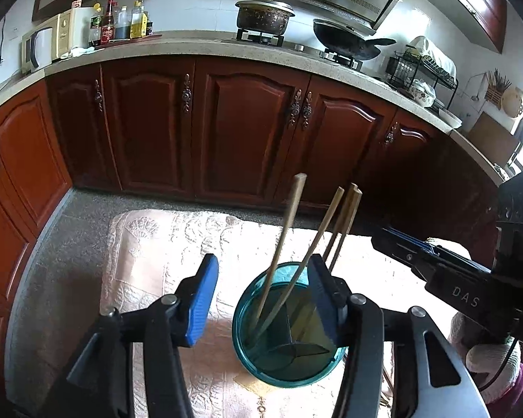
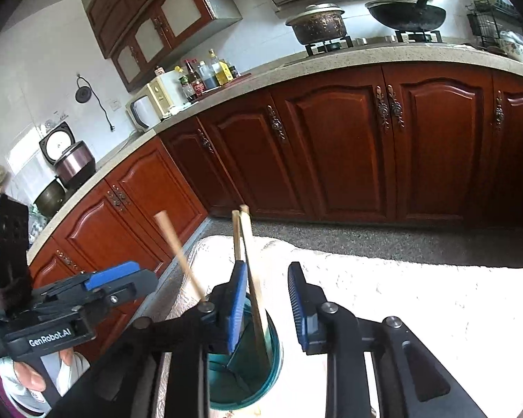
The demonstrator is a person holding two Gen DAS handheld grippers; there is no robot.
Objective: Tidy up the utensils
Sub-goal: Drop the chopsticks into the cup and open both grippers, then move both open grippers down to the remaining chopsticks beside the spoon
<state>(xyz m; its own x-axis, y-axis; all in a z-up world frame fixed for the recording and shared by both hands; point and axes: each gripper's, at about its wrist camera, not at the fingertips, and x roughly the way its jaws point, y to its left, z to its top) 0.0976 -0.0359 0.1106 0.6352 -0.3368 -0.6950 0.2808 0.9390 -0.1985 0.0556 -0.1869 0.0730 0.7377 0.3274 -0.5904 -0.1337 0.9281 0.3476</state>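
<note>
Hovering open, both grippers (image 1: 261, 299) (image 2: 266, 308) flank the holder (image 1: 289, 334).

A: What's showing on the left gripper (image 1: 261, 296)?
B: Blue ribbed pads (image 1: 200, 299) are sitting on black arms with silver screws.
A: And the right gripper (image 2: 266, 306)?
B: It's wearing white "DAS" lettering; a pale knitted glove (image 1: 488, 355) is showing.

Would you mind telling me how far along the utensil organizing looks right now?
Done: four chopsticks stand in the teal holder on the patterned cloth. In hand: nothing; the left claw and right claw are both open above the holder. Left: no loose utensils show in either view.
</note>
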